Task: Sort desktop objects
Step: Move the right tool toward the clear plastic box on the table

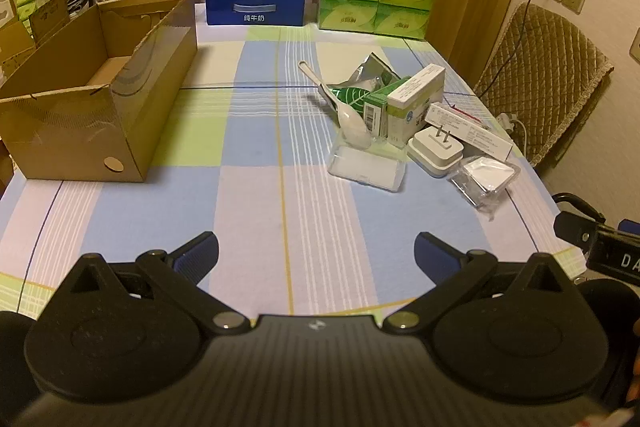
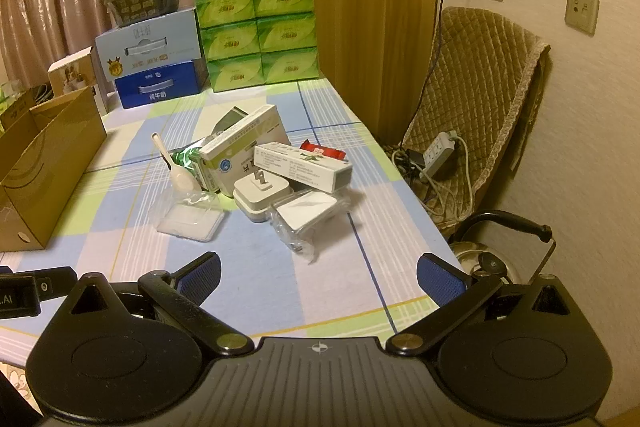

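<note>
On the checked tablecloth, one open brown cardboard box stands at left. Right of it lies one pile: a white plastic spoon, two white-green cartons, one white plug adapter. The left gripper and right gripper hang well short of it, jaws spread wide, empty.
</note>
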